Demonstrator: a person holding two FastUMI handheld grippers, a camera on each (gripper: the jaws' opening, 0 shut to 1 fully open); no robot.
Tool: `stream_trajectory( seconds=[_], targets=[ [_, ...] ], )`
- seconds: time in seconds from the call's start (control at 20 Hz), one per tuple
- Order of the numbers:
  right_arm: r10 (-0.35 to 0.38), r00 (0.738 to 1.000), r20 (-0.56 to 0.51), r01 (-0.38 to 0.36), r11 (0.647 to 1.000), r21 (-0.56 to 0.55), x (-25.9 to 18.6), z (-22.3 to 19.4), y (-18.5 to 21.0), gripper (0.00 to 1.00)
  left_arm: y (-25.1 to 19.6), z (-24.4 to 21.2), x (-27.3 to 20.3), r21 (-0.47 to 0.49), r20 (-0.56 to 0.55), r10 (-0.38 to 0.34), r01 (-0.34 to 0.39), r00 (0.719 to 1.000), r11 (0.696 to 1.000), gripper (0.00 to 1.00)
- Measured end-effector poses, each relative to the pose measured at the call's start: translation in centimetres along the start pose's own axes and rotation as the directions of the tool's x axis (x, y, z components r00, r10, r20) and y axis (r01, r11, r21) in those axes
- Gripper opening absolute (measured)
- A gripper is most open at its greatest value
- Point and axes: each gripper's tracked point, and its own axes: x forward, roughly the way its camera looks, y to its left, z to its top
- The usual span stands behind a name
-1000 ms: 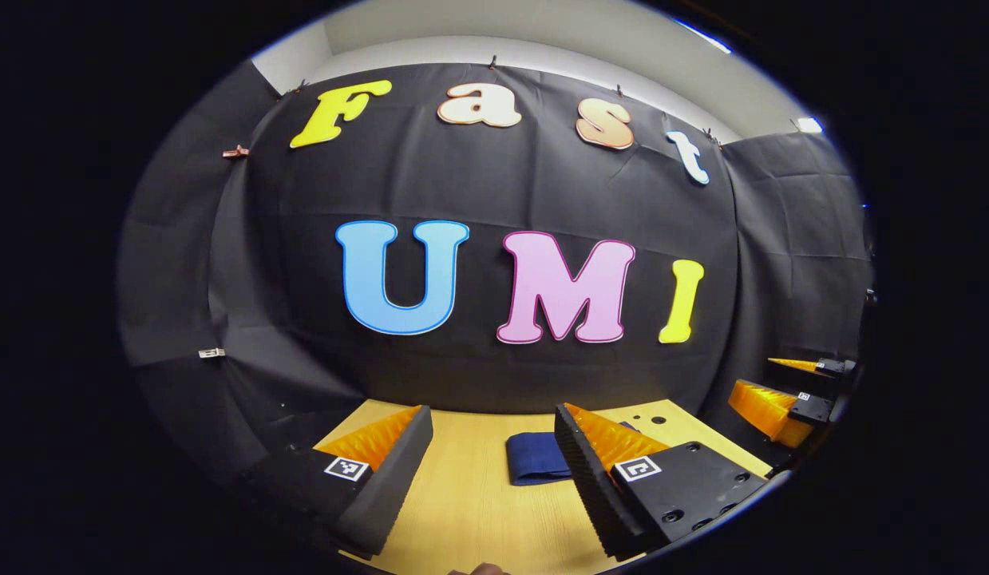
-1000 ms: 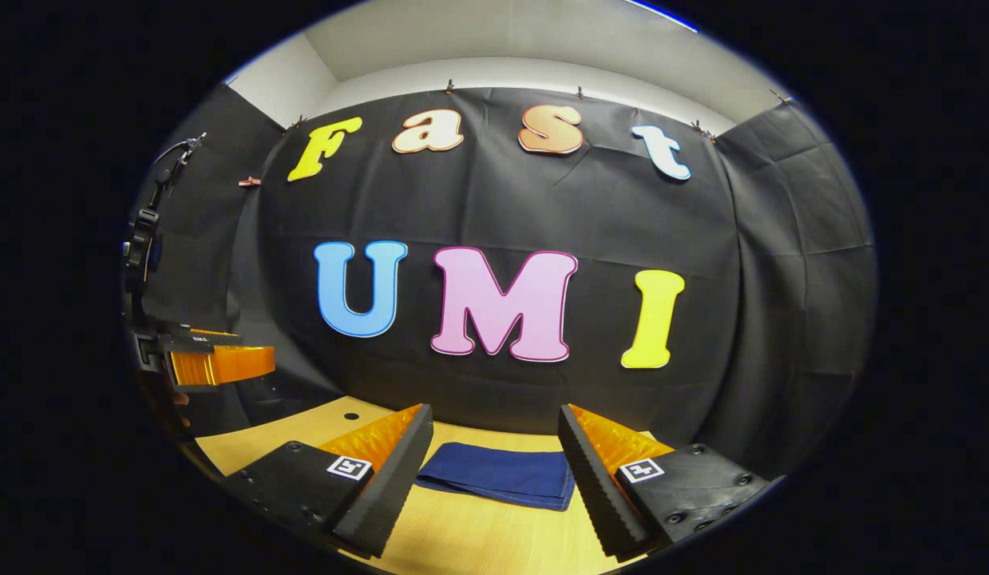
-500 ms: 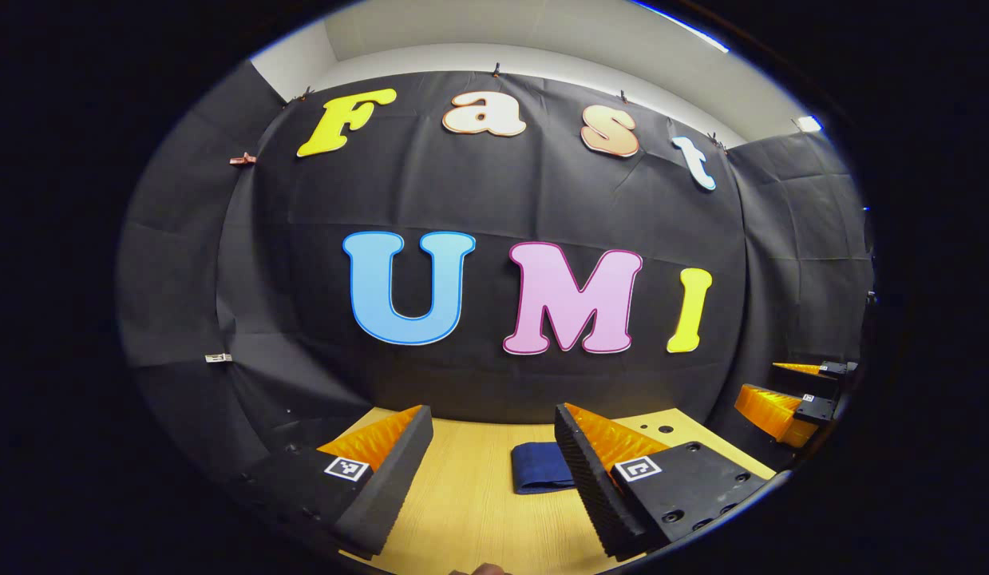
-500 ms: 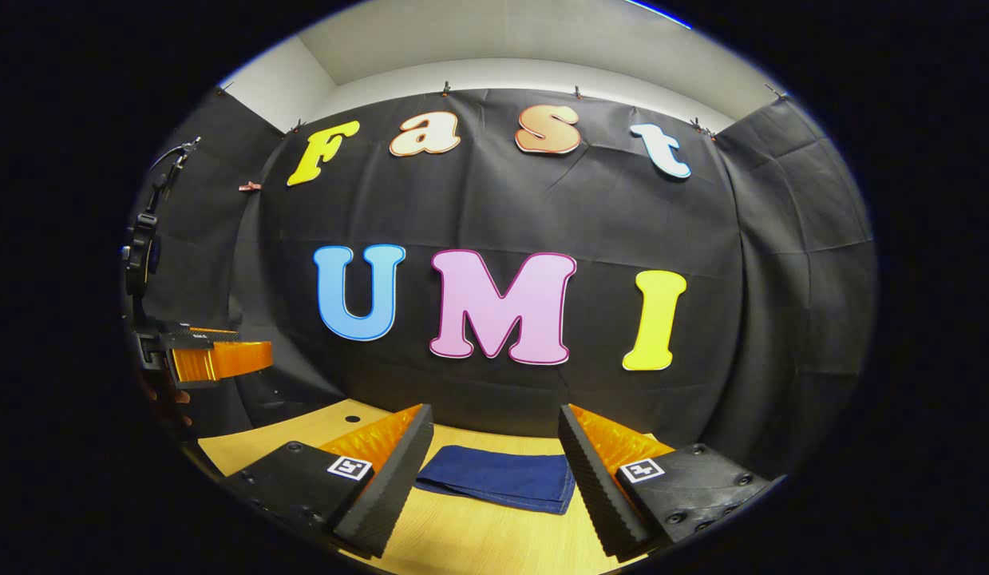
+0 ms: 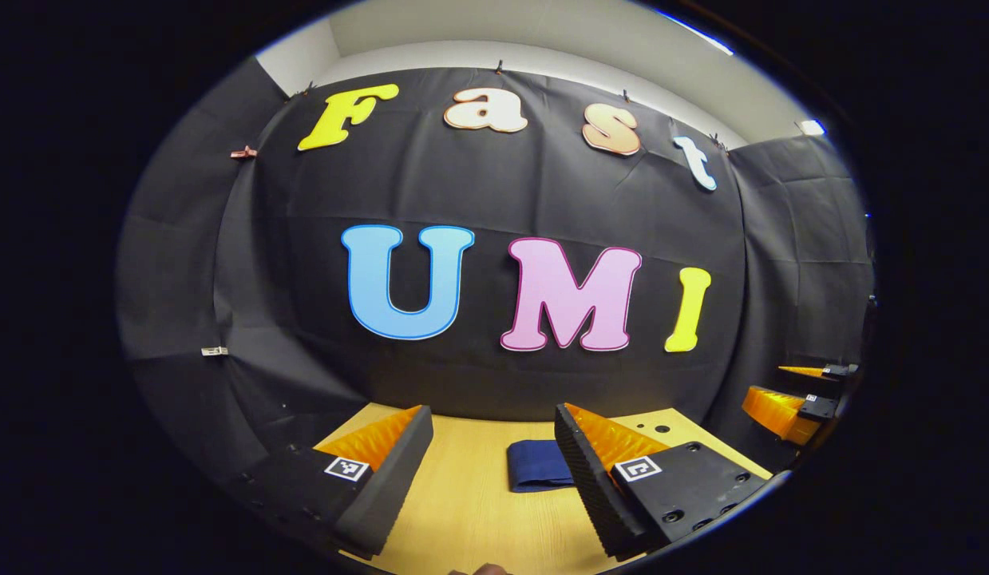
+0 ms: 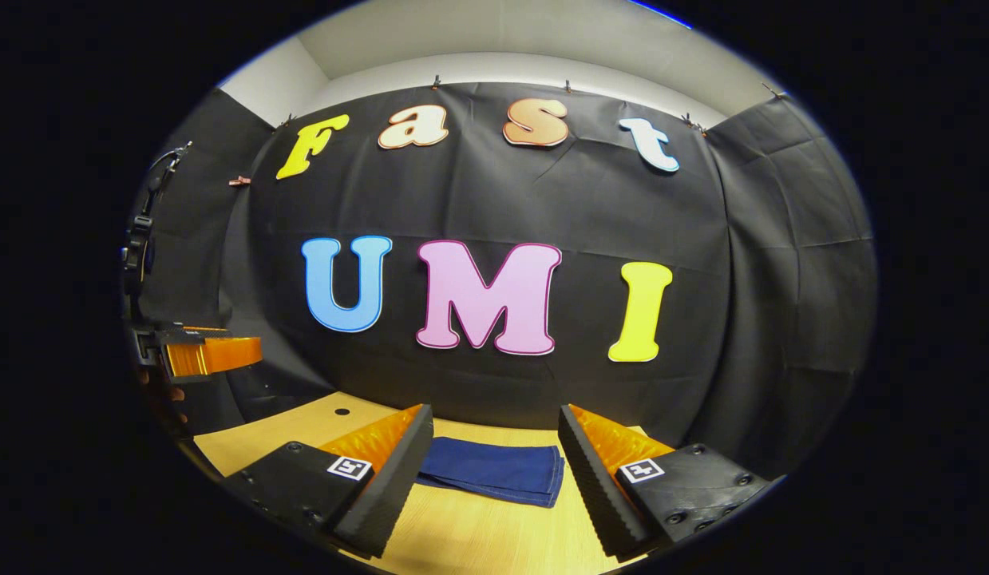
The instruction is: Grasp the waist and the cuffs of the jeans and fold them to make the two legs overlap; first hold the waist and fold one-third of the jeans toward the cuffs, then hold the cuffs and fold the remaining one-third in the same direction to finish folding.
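Little shift is noted since the earlier frames: both the left gripper and right gripper are held raised with fingers wide and empty, while the folded jeans lie on the bench ahead between the fingers, so folding is judged complete.

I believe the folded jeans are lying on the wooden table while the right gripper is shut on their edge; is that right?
Not quite. The folded jeans do lie on the wooden table, but the right gripper is open, its fingers spread apart above the table and touching no cloth, as the right gripper view shows.
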Motion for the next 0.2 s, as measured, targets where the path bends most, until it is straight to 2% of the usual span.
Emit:
stream_trajectory(
  seconds=[0.2],
  targets=[
    [0.002,1.0,-0.003,-0.002,1.0,0.002,-0.05,-0.12,0.29,0.96,-0.02,-0.69,-0.06,-0.004,-0.026,-0.014,0.014,1.0,1.0,0.96]
  ],
)
